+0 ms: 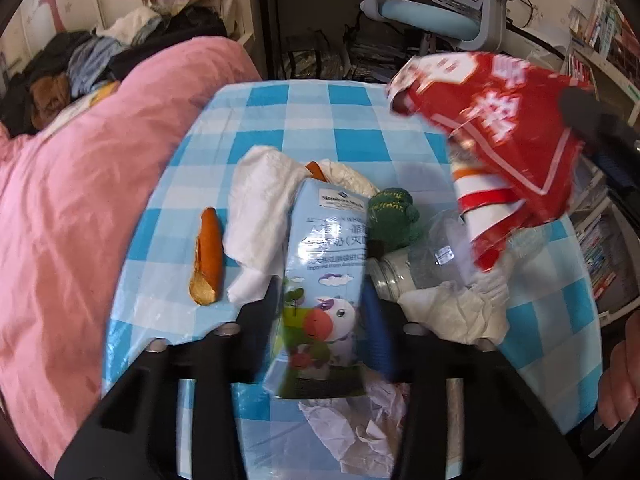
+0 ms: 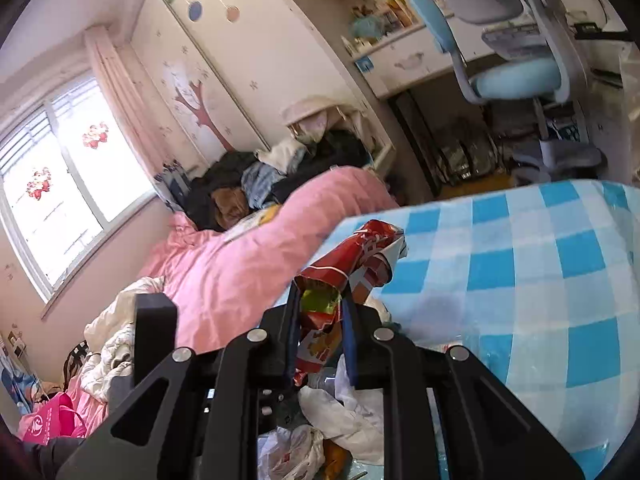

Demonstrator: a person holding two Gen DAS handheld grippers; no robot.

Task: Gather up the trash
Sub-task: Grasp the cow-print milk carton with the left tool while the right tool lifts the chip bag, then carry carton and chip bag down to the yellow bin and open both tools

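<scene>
My left gripper (image 1: 322, 292) is shut on a light blue milk carton (image 1: 324, 272) with a cartoon cow, held over the blue checked table (image 1: 304, 128). My right gripper (image 2: 320, 308) is shut on a red snack bag (image 2: 352, 256) and holds it above the table; the bag also shows in the left wrist view (image 1: 492, 120), at the upper right. On the table lie an orange peel (image 1: 208, 252), white crumpled tissues (image 1: 264, 204), a green crocheted piece (image 1: 394, 216), a clear plastic bottle (image 1: 424, 264) and more crumpled paper (image 1: 360, 432).
A bed with a pink duvet (image 1: 68, 220) lies left of the table, with clothes piled at its head. A blue desk chair (image 1: 436, 12) stands beyond the table. Bookshelves (image 1: 600, 40) are at the right. The table's cloth (image 2: 520, 272) fills the right of the right wrist view.
</scene>
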